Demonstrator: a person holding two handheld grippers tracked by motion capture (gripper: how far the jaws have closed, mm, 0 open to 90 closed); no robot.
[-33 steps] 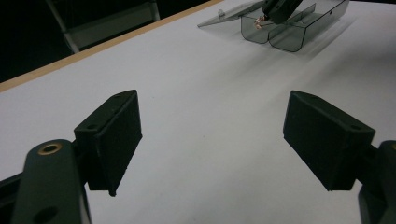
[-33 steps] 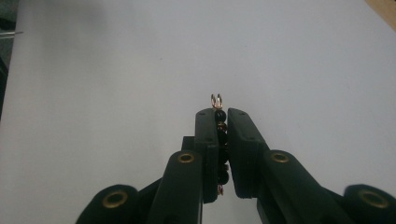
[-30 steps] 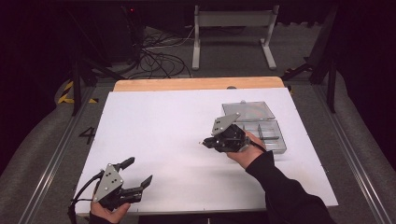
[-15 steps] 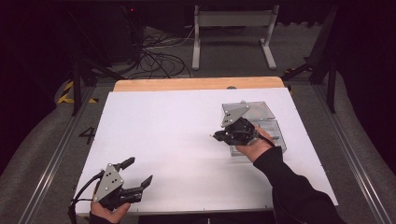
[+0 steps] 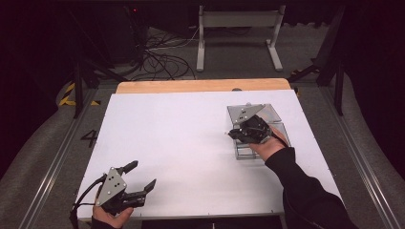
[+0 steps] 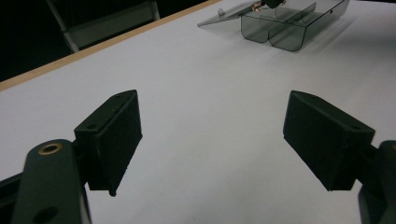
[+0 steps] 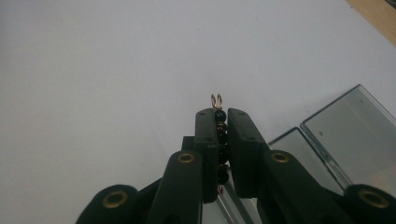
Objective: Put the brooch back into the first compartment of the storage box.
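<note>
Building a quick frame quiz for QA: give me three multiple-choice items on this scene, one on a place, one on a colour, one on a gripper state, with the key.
1. Where does the clear plastic box stand on the white table, seen from the high view?
A. right half
B. left near corner
C. centre

2. What colour are the beads of the beaded strand?
A. white
B. dark
C. red

3. How do the jaws of the left gripper stand?
A. closed on the box
B. closed on nothing
C. wide open, nothing between

Key: 1 A, it sits under the right gripper at the table's right; 2 B, dark beads with gold wire loops; 3 C, bare table shows between the pads.
</note>
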